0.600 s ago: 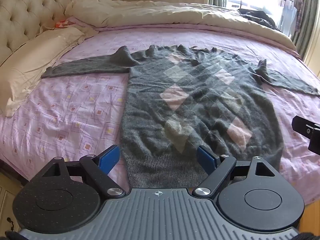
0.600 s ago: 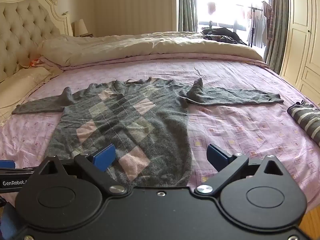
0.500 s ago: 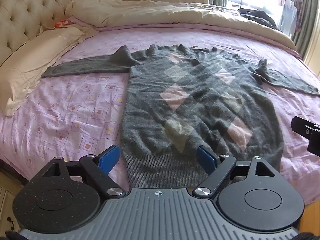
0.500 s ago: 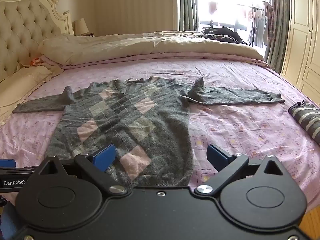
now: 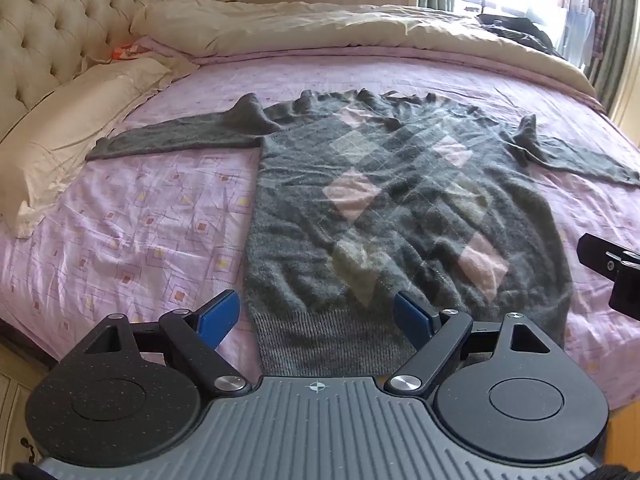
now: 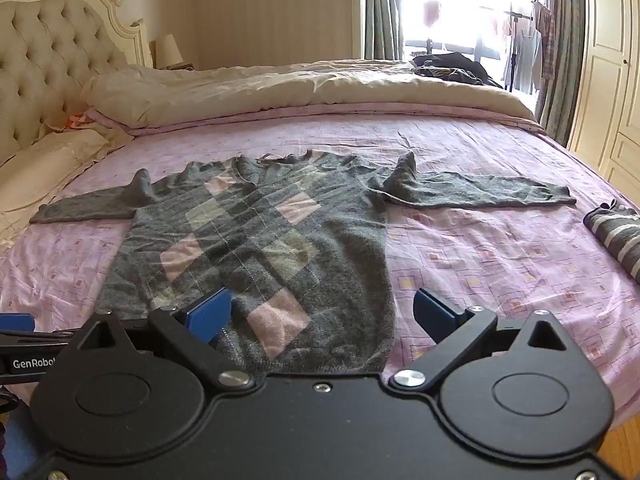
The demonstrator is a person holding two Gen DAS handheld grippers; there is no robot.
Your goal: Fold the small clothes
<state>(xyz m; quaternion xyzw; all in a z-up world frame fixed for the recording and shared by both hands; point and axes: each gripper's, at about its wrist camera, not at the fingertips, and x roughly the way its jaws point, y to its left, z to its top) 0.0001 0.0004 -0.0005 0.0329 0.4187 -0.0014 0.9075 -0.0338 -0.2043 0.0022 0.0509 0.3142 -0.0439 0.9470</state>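
— Two tongs, are they holding anything?
— No. The left tongs (image 5: 318, 314) and right tongs (image 6: 322, 310) gape wide, empty, above the hem.
— Where's the sweater (image 5: 400, 216)?
— Flat on the bed (image 5: 140, 220), fuzzy grey with pink diamonds, bare sheet on both sides.

Home bedroom, tufted headboard (image 6: 48, 64), made bed (image 6: 480, 152), curtained window (image 6: 460, 4), wardrobe (image 6: 612, 60)
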